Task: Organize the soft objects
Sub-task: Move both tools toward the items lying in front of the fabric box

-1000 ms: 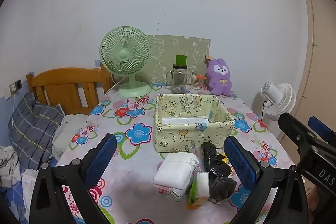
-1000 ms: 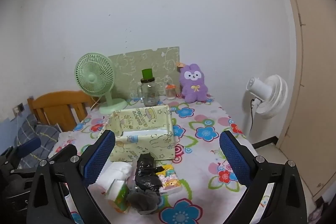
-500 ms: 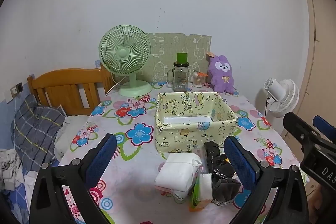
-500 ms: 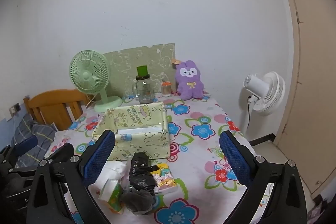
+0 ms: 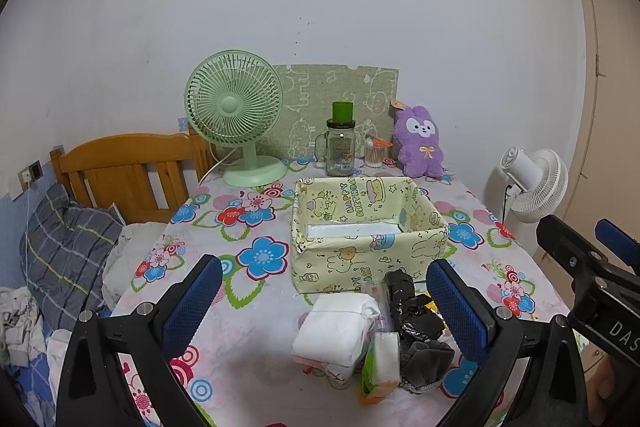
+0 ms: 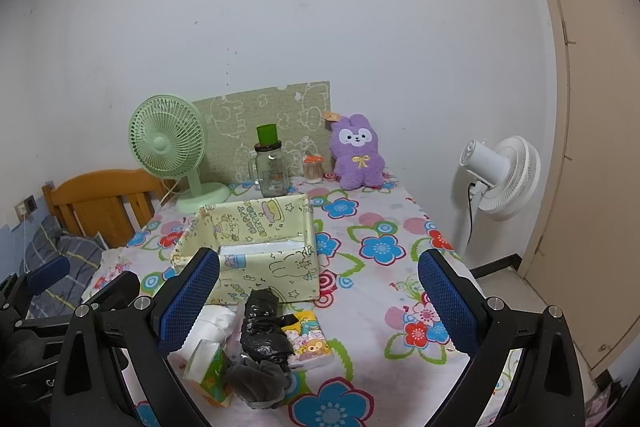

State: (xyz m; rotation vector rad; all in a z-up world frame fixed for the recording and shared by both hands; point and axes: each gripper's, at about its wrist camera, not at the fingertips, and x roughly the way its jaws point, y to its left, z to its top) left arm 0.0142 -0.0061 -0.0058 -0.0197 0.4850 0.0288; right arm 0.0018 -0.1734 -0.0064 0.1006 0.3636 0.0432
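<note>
We hold the left claw (image 5: 320, 301) and the right claw (image 6: 318, 297) above the near edge of the tabletop (image 5: 224, 331), each with its blue pads spread wide and nothing between them. We take the yellow fabric box (image 5: 366, 227) as our landmark: it stands open-topped at the tabletop's middle, and only a pale flat item shows inside it; the rest of its floor is hidden by the near wall. Directly in front of the box lies the pile of soft objects: a folded white cloth (image 5: 334, 331), a tissue pack (image 5: 382, 359), a black crumpled bundle (image 6: 262, 323), a grey fabric piece (image 6: 256, 381) and a cartoon-print packet (image 6: 308, 339). These overlap, so we cannot tell their full outlines. In the left view the right pad covers most of the packet. Behind the box stand a green fan (image 5: 236, 115), a glass jar (image 5: 340, 151) and a purple plush rabbit (image 5: 418, 143).
</note>
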